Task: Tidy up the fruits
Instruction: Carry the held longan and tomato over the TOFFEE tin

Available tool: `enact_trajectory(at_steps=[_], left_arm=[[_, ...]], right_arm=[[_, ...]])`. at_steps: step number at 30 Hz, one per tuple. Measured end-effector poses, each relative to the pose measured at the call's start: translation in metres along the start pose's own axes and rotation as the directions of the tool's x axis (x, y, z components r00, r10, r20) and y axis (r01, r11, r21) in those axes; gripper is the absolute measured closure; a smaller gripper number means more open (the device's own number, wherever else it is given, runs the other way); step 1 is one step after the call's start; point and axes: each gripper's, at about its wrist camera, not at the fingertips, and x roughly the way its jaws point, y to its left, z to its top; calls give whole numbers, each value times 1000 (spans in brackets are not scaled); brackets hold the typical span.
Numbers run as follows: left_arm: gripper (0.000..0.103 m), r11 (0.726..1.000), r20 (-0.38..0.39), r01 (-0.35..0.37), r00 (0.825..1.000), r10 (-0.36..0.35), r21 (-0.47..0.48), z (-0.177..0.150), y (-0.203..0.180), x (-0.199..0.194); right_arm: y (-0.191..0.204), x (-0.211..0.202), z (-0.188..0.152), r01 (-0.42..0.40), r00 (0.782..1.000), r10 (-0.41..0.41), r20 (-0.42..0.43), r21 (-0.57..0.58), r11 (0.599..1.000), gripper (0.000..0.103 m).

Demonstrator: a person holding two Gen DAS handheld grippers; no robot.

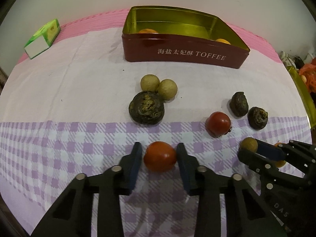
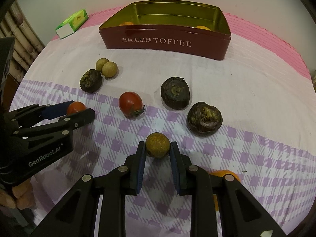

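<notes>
Two oranges [image 1: 147,31] in the toffee tin [image 1: 183,54]: only their tops clear the near wall, rest hidden. Third orange [image 2: 227,172] mostly behind the right gripper [image 2: 158,148] body in its own view; left view shows just slivers around the fingers. Gold lid [image 1: 302,96] cut off by the frame's right edge. Orange mesh clutter [image 1: 308,75] behind it too blurred to identify. Green box [image 1: 42,38] print too small to read.
</notes>
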Motion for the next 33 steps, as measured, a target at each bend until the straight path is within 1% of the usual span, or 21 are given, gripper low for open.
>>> enact_trajectory(at_steps=[16,21,27,33], left_arm=[[70,1000,-3,5,1000,-5,10,2,-2,-3],[70,999,17,26,1000,-27,23,7,-3,-10],[70,999,47,28,998,-29,31,22,-3,-21],[70,999,90,23,996,-26,27,48,1,-33]], right_arm=[[1,0,5,-2,1000,2,-13,-10,1000,80],[-1,-6,10,-15,1000,15,-5,-3,1000,80],[-3,-19,22,-14,1000,14,19,-10,1000,80],[-13,-31,45,1,999,0,55,-7,1000,80]])
